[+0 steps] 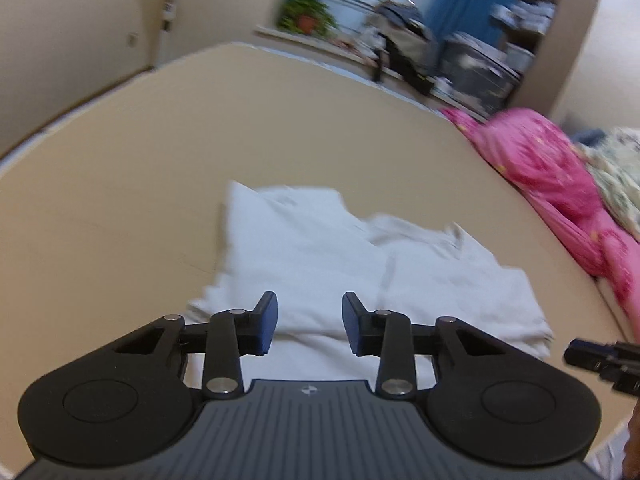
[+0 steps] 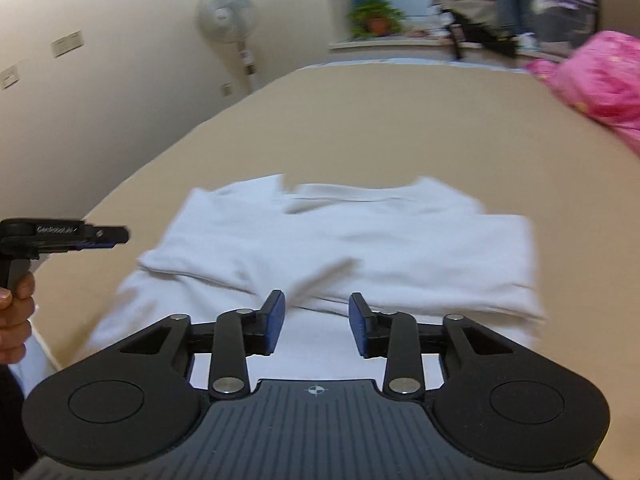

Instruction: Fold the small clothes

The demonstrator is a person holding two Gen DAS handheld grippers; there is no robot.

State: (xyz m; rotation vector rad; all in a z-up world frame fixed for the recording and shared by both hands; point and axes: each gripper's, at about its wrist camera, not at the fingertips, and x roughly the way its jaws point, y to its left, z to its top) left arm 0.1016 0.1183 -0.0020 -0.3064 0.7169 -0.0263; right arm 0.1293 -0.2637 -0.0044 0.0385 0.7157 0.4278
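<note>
A white garment (image 1: 344, 264) lies partly folded on the beige bed (image 1: 160, 168); it also shows in the right wrist view (image 2: 360, 240), with one layer folded over the near part. My left gripper (image 1: 309, 312) is open and empty, held just above the garment's near edge. My right gripper (image 2: 316, 312) is open and empty, held above the folded edge. The left gripper shows at the left of the right wrist view (image 2: 96, 236), and part of the right gripper at the right edge of the left wrist view (image 1: 600, 360).
A pink quilt (image 1: 552, 176) and a floral cloth (image 1: 616, 168) lie along the bed's right side; the quilt also shows in the right wrist view (image 2: 596, 80). A standing fan (image 2: 228, 16), a potted plant (image 2: 376, 18) and cluttered shelves (image 1: 520, 28) stand beyond the bed.
</note>
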